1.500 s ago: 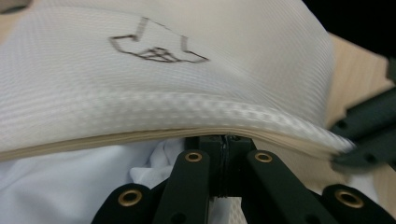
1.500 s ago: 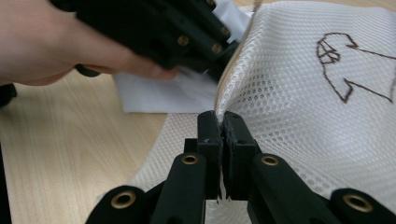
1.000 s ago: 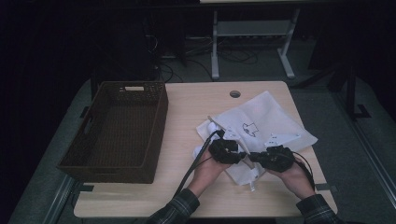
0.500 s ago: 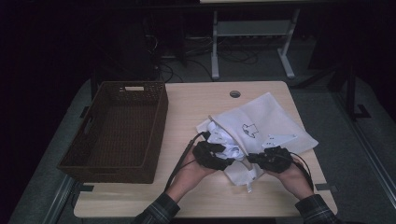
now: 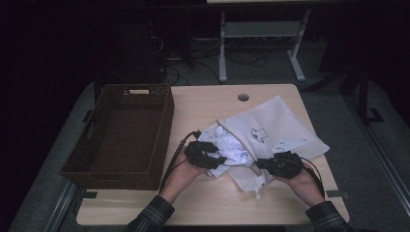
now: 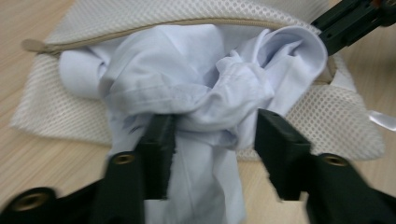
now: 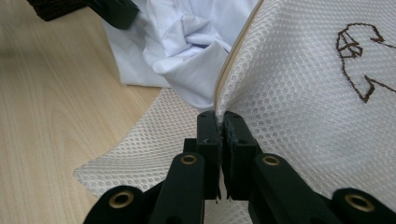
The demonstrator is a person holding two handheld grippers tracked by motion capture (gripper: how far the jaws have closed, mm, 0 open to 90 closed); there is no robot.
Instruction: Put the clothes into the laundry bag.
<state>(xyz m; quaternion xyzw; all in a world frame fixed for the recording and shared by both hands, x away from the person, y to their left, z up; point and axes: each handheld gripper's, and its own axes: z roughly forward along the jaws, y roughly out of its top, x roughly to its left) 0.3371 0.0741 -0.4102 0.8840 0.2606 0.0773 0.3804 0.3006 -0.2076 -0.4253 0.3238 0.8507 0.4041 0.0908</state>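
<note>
On the table, the mesh bag [image 5: 275, 123] lies diagonally — mouth toward the basket [image 5: 121, 133] — right gripper [image 7: 220, 122] fingers pinching its edge, left gripper [image 6: 212, 135] fingers wide around the shirt [image 6: 196, 84].

place: likely lab | cues: dim room, floor cables [image 5: 193, 60], metal stand [image 5: 261, 36]

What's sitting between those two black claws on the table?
In the high view, crumpled white cloth spilling from the mesh bag lies between the left gripper and right gripper.
</note>
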